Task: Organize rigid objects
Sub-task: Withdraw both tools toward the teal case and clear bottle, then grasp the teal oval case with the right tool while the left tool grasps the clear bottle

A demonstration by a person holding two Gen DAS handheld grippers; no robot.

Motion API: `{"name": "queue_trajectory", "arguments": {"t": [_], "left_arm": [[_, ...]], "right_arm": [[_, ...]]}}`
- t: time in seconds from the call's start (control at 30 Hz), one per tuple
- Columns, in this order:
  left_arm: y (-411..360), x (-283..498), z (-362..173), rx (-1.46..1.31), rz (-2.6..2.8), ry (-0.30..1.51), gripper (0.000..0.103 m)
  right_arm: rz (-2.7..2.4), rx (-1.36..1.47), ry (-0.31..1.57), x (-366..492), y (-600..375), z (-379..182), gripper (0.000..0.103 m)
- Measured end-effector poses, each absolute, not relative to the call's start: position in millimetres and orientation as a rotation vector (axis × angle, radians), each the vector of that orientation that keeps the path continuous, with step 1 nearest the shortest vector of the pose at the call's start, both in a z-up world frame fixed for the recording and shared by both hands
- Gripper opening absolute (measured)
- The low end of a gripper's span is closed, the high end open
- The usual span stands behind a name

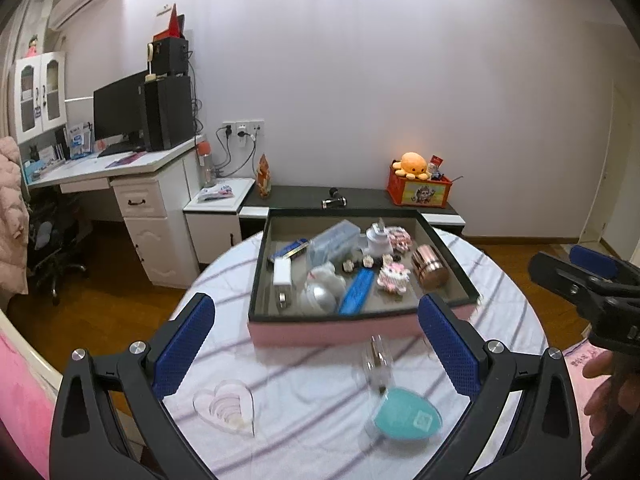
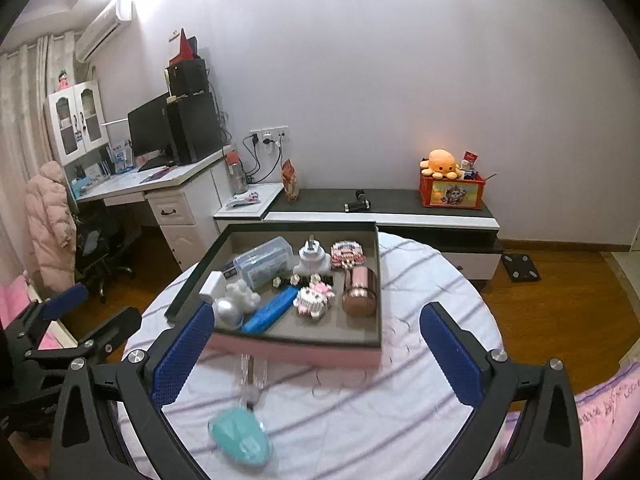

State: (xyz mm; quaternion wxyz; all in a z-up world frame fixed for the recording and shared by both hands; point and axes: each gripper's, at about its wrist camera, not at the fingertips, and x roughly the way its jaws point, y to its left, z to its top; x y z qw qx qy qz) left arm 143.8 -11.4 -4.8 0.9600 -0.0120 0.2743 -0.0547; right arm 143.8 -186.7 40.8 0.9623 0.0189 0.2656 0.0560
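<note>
Left gripper (image 1: 316, 344): jaws spread, empty.
Right gripper (image 2: 316, 348): jaws spread, empty.
Box (image 1: 360, 326): ahead, gathering items.
Teal case (image 1: 406, 416): between jaws, unsorted.

Round table (image 1: 500, 300) under striped cloth, pink-sided tray (image 1: 332, 330) beyond the left tongs' tips, clear heart dish (image 1: 226, 404), teal egg-shaped case (image 1: 406, 416) and clear bottle (image 1: 378, 364) lay between them.

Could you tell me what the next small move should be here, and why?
Probably bring the right tool down around the teal egg-shaped item on the striped tablecloth. Both tools stand open and empty, most items already lie in the pink box, and this one lies outside it, just below the right tool's fingers. The left tool could then take the clear heart-shaped piece.
</note>
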Motion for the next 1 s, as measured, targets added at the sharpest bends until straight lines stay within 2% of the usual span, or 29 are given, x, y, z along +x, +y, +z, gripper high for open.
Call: {"name": "queue_trajectory", "arguments": {"t": [0.5,1.0], "left_arm": [[-15,100,-47,-0.017,-0.1,0.634,0.103],[15,127,-102,-0.045,-0.039,0.742,0.103]], "right_arm": [[0.152,0.077,0.619,108,-184,-16,0.103],[0.304,-0.074,0.81,157,-139,-94,0.103]]}}
